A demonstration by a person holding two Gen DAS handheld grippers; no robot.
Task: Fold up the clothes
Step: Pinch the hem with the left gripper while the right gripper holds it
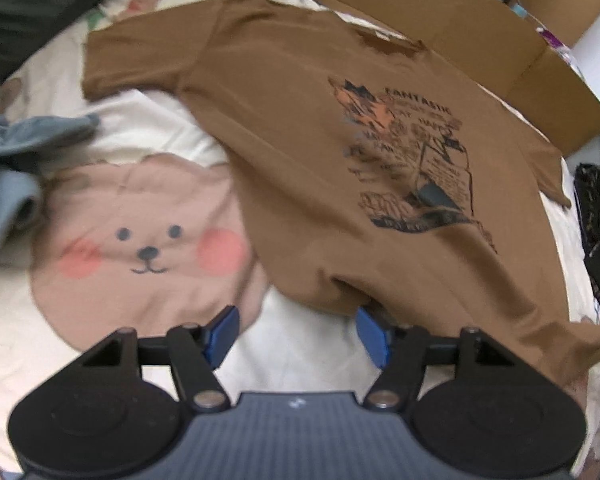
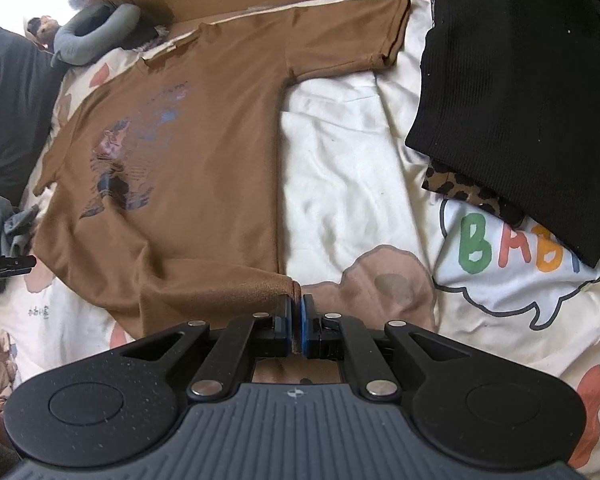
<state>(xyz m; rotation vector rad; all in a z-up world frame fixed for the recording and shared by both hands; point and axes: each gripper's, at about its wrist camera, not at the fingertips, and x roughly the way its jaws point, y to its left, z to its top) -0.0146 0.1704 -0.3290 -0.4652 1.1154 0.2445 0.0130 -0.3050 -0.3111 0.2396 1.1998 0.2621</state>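
A bed covered by a cream sheet (image 2: 340, 168) printed with cartoon bears and coloured letters fills both views. Spread flat across it, print side up, lies a brown T-shirt (image 1: 300, 152) with a dark graphic on the chest; its sleeves reach out to either side. Flattened brown cardboard (image 1: 480, 40) lies beyond the shirt's collar. A folded black ribbed garment (image 2: 520, 100) sits on the sheet to the right of the shirt, apart from it, resting on a piece of leopard-print fabric (image 2: 460, 188). A crumpled blue garment (image 1: 12, 168) lies to the left of the shirt. A grey neck pillow (image 2: 96, 32) rests far off near the cardboard. The right tongs (image 2: 297, 316) are closed, pinching the near right corner of the shirt's hem between blue pads. The left tongs (image 1: 298, 334) are spread wide apart, holding nothing, with the right-hand pad just at the shirt's near hem.
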